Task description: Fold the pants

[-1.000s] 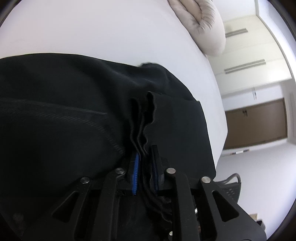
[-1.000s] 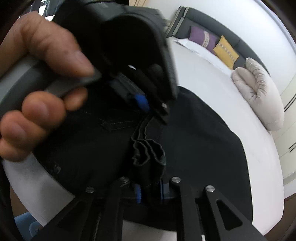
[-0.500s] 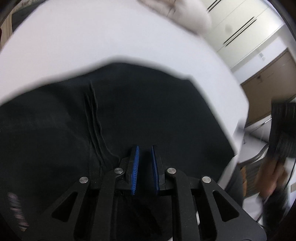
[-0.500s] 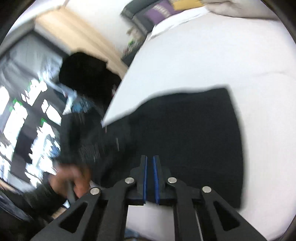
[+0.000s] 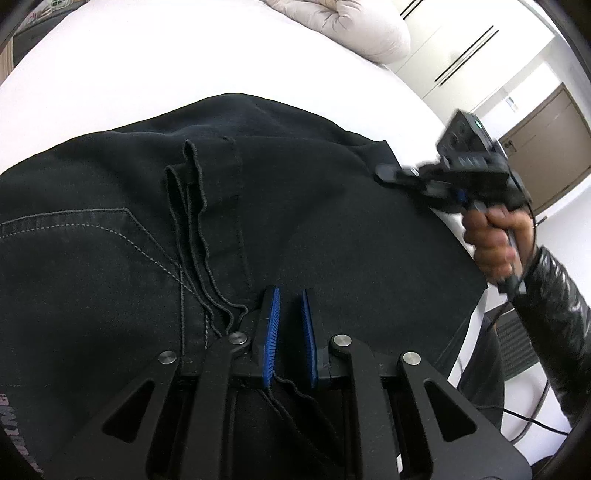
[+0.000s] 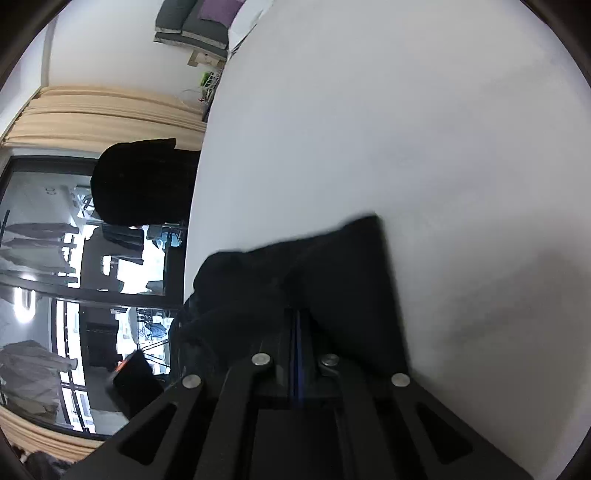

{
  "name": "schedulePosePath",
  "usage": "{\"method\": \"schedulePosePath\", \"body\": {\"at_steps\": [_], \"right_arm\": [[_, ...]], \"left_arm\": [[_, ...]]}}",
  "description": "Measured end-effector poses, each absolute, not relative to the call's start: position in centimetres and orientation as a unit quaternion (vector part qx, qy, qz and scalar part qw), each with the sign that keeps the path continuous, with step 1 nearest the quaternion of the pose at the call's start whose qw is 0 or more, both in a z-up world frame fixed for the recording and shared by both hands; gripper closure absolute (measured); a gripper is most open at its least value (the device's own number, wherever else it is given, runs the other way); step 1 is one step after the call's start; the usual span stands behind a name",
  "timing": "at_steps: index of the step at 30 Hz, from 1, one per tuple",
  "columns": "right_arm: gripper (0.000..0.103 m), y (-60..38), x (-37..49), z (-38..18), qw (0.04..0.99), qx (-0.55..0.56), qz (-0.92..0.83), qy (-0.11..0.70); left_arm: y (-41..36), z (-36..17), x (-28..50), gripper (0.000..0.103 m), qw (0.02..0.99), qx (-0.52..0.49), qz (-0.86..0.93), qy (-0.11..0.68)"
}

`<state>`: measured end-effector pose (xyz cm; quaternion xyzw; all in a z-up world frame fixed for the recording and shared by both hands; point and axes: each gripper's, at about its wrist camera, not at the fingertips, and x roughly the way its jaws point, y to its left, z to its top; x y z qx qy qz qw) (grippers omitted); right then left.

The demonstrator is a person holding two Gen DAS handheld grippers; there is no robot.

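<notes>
Left hand-held gripper (image 5: 289,326): I've let go since a second ago. Back then both jaws were pinched on the bunched hems; now the left one hovers low over the pants (image 5: 295,206) with a narrow gap between its blue pads (image 5: 271,332) and nothing between them, only a loose thread trailing underneath. Right hand-held gripper (image 6: 297,350) has swung off to the far side of the stack; its pads look pressed together with no cloth in them, and in the left view its tip sits at the folded corner, contact unclear due to blur. Pants lie flat on the white bed (image 5: 129,66), folded over, back pocket (image 5: 85,236) and stacked hems (image 5: 188,206) facing up, pillow (image 5: 343,26) well beyond. My read: this fold is laid down and released; what's left is smoothing or one more fold.
</notes>
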<state>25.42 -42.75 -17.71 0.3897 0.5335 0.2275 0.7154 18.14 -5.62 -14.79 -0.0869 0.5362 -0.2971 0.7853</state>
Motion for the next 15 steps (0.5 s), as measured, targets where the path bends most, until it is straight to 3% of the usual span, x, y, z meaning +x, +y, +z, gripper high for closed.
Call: {"method": "schedulePosePath", "body": {"at_steps": [15], "right_arm": [[0.103, -43.7, 12.8, -16.6, 0.718, 0.414, 0.212, 0.518]], "left_arm": [[-3.6, -15.0, 17.3, 0.090, 0.795, -0.091, -0.300, 0.519]]}}
